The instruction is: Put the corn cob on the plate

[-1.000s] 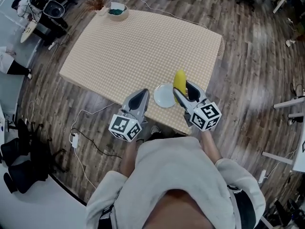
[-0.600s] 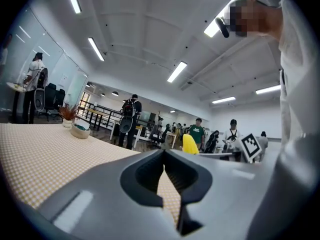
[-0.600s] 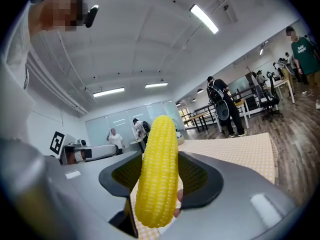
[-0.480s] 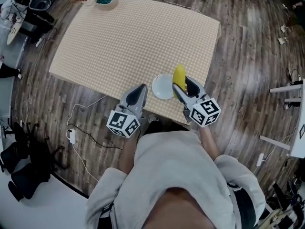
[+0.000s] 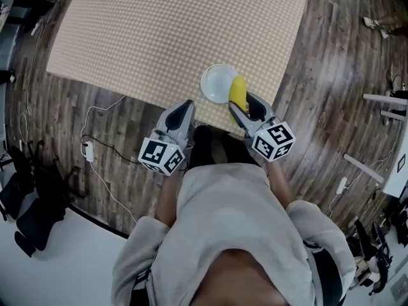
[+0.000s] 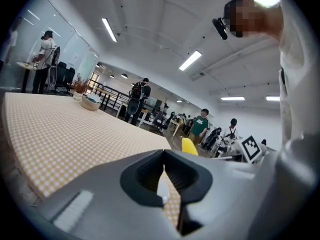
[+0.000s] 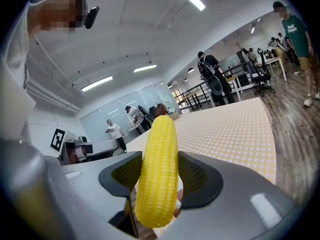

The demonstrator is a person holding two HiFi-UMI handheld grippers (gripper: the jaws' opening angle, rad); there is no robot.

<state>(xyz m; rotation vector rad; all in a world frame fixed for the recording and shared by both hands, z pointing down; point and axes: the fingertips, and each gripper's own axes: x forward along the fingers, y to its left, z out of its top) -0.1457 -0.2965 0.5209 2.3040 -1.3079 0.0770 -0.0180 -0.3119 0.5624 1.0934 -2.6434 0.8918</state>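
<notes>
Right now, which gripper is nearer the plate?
Right. The right gripper holds corn over the plate; the left gripper is at the table edge, apart.

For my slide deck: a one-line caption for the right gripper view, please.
Right hand-held gripper clamped on a yellow corn cob, checkered table beyond.

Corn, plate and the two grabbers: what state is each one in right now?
corn cob: clamped in the right gripper, over the plate's rim.
plate: flat on the table, near its edge.
right gripper: shut on the corn cob.
left gripper: shut, holding nothing.
</notes>
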